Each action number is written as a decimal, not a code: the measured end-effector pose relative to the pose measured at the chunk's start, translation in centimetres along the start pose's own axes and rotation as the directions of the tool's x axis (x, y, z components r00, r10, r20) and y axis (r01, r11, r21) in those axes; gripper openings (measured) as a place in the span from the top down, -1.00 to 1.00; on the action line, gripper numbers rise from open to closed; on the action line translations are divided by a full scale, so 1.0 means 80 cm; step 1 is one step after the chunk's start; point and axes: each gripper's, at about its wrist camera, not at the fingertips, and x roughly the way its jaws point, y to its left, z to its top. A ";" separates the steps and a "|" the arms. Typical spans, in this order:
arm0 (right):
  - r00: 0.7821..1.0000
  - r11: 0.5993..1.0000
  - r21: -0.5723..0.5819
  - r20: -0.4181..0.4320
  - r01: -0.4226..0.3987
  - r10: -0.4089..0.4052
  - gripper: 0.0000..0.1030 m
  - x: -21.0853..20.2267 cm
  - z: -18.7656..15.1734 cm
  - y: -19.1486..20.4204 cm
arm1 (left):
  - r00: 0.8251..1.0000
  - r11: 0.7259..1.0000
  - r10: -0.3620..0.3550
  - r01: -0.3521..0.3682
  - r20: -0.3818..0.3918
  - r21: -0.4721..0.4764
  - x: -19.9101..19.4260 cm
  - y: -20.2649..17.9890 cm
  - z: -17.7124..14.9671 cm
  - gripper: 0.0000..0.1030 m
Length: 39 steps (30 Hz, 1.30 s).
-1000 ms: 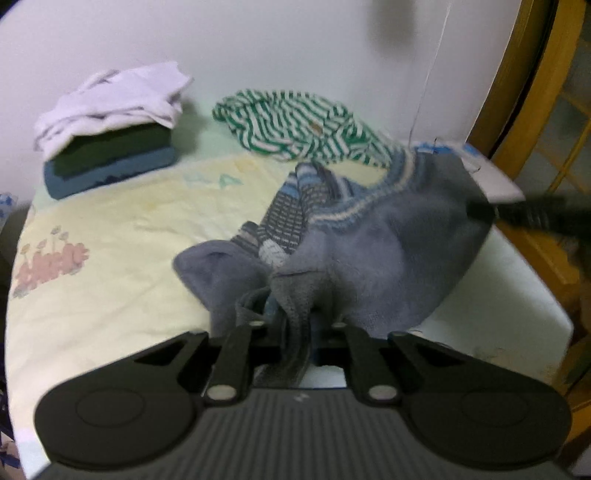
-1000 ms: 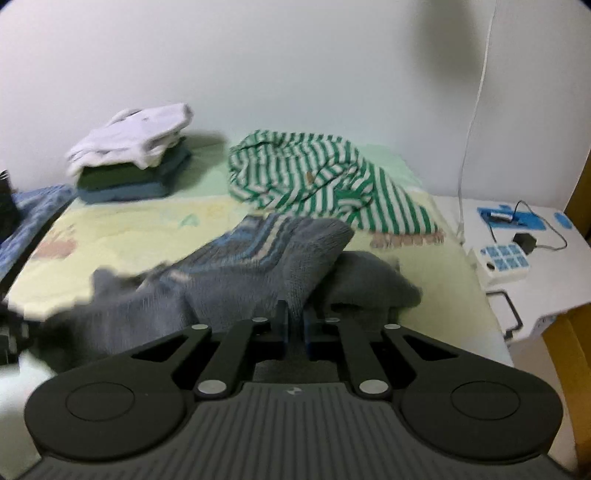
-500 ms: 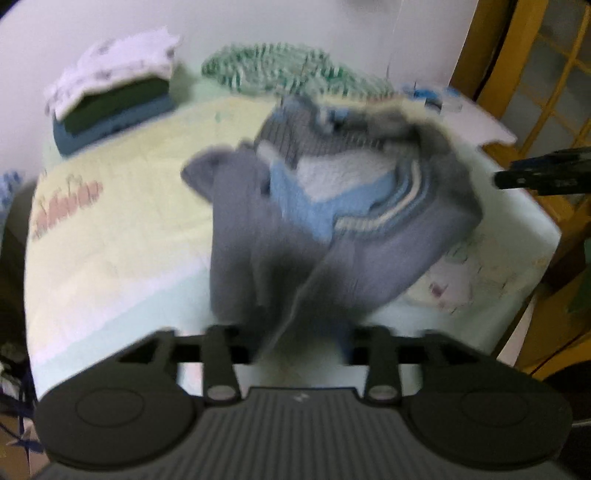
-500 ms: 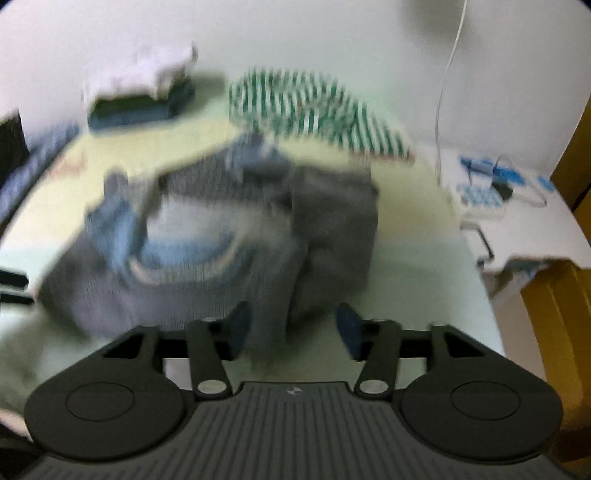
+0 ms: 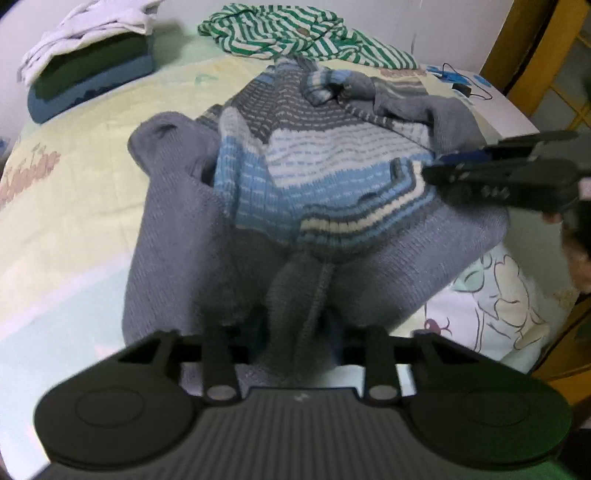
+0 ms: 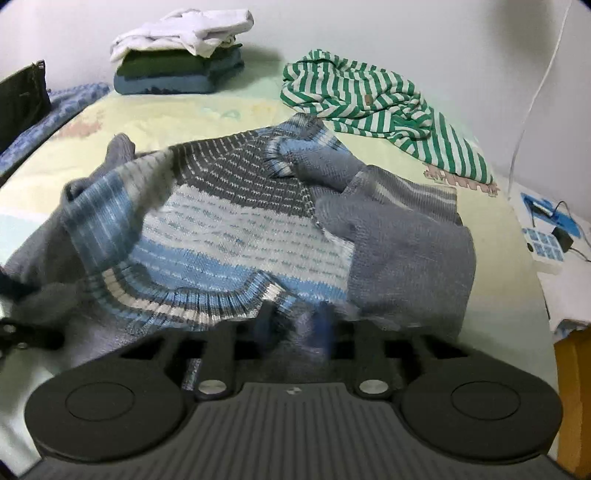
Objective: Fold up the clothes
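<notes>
Grey knitted sweater with blue and white striped yoke (image 5: 317, 177) (image 6: 236, 229) lay rumpled on the pale yellow-green printed bedsheet (image 5: 74, 192) (image 6: 155, 114), directly ahead of both tools, yoke side up, ribbed striped hem bunched across the middle. Left gripper (image 5: 295, 328) pinched a grey fold of the sweater between its fingers; cloth hung down over the gap. Right gripper (image 6: 295, 328) (image 5: 443, 166) sat at the striped hem edge, blue pads (image 6: 325, 325) close together with blurred knit between them (grip itself smeared, cannot tell for sure). In the left view the right gripper came in from the right, tip touching the hem.

Beyond the sweater, far ahead: green-and-white striped shirt (image 5: 306, 33) (image 6: 380, 99), unfolded, just behind the sweater. Ahead-left by the wall: folded stack of blue, dark green and white clothes (image 5: 85, 62) (image 6: 181, 55). Right of the right gripper: white power strip with blue sockets (image 6: 543, 247) on a white side surface.
</notes>
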 end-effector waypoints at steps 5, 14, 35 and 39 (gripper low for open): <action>0.997 0.997 -0.026 0.031 -0.075 0.076 0.71 -0.041 -0.008 -0.012 | 1.000 0.999 0.031 -0.031 0.008 -0.017 -0.017 -0.012 -0.011 0.88; 0.965 0.966 -0.092 -0.127 -0.240 0.228 0.73 -0.105 -0.068 -0.031 | 0.997 1.000 0.017 -0.018 -0.074 -0.008 -0.041 -0.052 -0.073 0.91; 0.997 0.998 -0.061 0.082 0.001 0.004 -0.45 -0.019 0.022 -0.078 | 0.969 0.961 0.222 -0.199 0.107 -0.192 -0.023 0.028 0.019 -0.46; 0.998 0.996 -0.062 0.030 0.058 -0.056 -0.26 0.023 0.027 -0.067 | 0.973 0.963 0.197 -0.169 0.119 -0.212 0.009 0.033 0.053 -0.64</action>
